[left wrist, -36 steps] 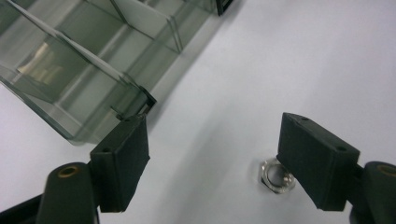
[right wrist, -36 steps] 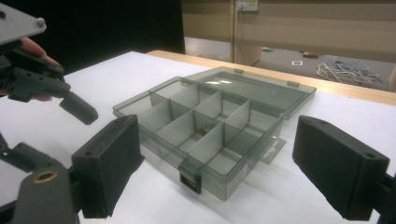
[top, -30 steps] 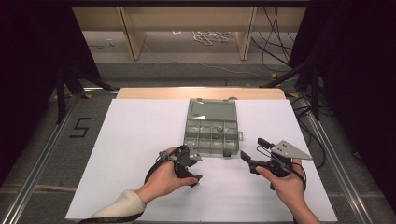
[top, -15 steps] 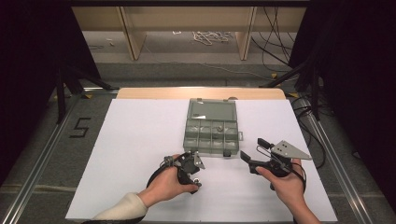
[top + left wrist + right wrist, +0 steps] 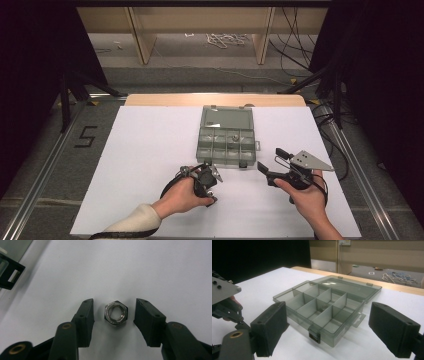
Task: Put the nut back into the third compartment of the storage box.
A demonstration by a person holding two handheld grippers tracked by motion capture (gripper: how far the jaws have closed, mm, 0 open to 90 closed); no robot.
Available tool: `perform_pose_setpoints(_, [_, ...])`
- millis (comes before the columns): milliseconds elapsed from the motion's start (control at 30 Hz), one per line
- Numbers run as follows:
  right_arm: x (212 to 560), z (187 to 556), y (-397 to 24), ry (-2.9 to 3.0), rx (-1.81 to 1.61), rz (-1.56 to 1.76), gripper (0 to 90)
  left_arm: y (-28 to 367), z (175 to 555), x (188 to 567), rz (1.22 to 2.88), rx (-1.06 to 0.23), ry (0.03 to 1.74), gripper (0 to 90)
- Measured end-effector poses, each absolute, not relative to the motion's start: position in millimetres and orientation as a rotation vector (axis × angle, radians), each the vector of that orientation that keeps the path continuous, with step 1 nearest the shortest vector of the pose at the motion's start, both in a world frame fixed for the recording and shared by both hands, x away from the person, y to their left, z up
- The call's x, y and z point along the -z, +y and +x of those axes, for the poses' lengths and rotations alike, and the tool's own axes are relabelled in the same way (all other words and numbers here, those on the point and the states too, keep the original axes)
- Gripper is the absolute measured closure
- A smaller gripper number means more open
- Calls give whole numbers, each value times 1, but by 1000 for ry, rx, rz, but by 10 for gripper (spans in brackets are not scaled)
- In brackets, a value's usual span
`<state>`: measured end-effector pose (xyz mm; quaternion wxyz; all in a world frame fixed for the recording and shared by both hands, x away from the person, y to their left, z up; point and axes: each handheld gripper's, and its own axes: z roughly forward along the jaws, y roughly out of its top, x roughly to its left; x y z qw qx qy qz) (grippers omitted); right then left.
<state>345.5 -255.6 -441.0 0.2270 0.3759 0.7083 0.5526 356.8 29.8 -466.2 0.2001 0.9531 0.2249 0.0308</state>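
Note:
A steel hex nut lies flat on the white table between the two jaws of my left gripper. Its jaws have just been closing, and a small gap still shows on each side of the nut. From above, the left gripper points down at the table just in front of a smoky grey compartment box. The box stands open with its lid laid flat behind it. My right gripper is held wide open to the right of the box with nothing between its pads, and the box lies ahead of it.
One small metal part sits in a middle compartment. The white sheet covers the table, with a wooden edge at the back. Cables lie on the floor beyond. The left gripper's grey plate shows beside the box.
The left hand has drawn back a little from the box toward the near edge, and its gripper now tips down at the table. The right hand has kept still.

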Motion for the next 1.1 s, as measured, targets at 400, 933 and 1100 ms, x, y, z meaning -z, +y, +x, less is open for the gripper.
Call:
perform_pose_setpoints(400, [440,344,-257,1970,-1487,1042,160,25,355,464,2694,-94,651,701])
perform_pose_setpoints(933, [440,345,-257,1973,-1518,1045,160,27,353,464,2653,-94,701,703])
perform_pose_setpoints(1100, [440,345,-257,1966,-1496,1036,160,28,354,462,2646,-101,685,703])
